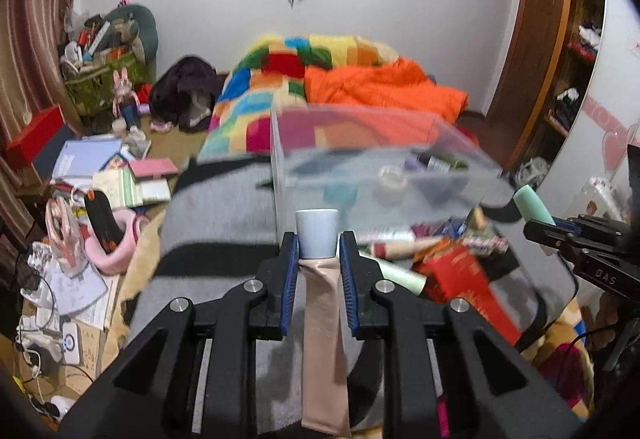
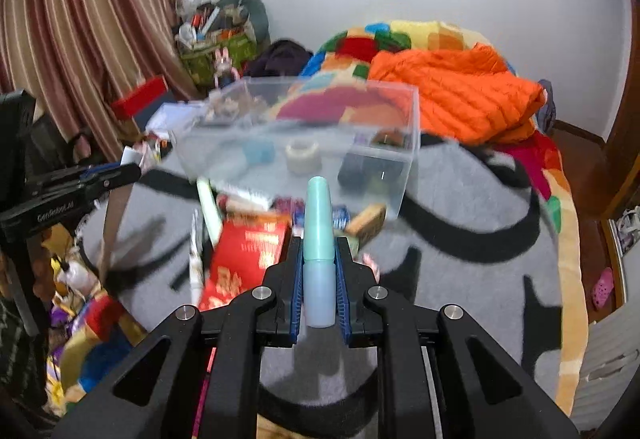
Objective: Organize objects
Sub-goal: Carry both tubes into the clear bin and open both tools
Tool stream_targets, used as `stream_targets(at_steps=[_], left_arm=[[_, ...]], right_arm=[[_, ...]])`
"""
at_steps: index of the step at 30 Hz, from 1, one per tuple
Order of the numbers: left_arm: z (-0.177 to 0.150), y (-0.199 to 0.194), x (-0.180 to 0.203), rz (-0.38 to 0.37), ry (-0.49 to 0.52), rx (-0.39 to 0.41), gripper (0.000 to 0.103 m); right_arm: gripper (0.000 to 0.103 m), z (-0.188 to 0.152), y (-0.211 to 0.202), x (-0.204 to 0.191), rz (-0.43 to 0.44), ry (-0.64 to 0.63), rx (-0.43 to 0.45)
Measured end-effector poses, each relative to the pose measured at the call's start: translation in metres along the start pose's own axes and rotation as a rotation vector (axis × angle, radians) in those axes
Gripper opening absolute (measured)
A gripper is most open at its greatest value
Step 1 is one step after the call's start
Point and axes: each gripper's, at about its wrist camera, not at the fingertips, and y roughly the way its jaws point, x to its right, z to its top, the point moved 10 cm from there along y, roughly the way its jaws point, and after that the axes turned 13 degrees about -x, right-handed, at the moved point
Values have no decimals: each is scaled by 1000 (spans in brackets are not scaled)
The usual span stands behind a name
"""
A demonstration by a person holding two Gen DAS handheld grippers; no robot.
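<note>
My left gripper (image 1: 318, 245) is shut on a beige tube with a pale blue cap (image 1: 317, 237), held above the grey blanket (image 1: 216, 215). My right gripper (image 2: 318, 245) is shut on a mint-green and pale blue bottle (image 2: 318, 239); its green top also shows in the left wrist view (image 1: 530, 203). A clear plastic box (image 1: 380, 159) stands on the bed ahead of both grippers, also in the right wrist view (image 2: 304, 143), with a tape roll (image 2: 303, 151) and small items inside. Loose packets, including a red one (image 2: 244, 259), lie in front of the box.
An orange jacket (image 2: 452, 87) and a colourful quilt (image 1: 280, 79) lie behind the box. Books and clutter (image 1: 116, 175) cover the floor to the left, below a striped curtain (image 2: 80, 23). A wooden wardrobe (image 1: 552, 51) stands at the right.
</note>
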Motion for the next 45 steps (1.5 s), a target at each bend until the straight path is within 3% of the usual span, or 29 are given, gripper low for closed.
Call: stream_targets(at_steps=[9, 15, 21, 29, 40, 45], left_arm=[[55, -52, 10, -38, 4, 149, 19], [96, -72, 18, -25, 28, 228, 19], [126, -56, 18, 78, 49, 244, 19], [144, -4, 10, 160, 59, 190, 19], [127, 73, 29, 122, 127, 14, 19], [115, 86, 52, 105, 181, -20, 20]], right_arm=[[13, 45, -34, 0, 5, 16, 118], [13, 78, -46, 2, 17, 34, 176], [13, 107, -35, 2, -4, 34, 185], [13, 121, 14, 5, -47, 20, 104], [13, 115, 91, 14, -70, 11, -85], [13, 110, 106, 12, -63, 4, -134]])
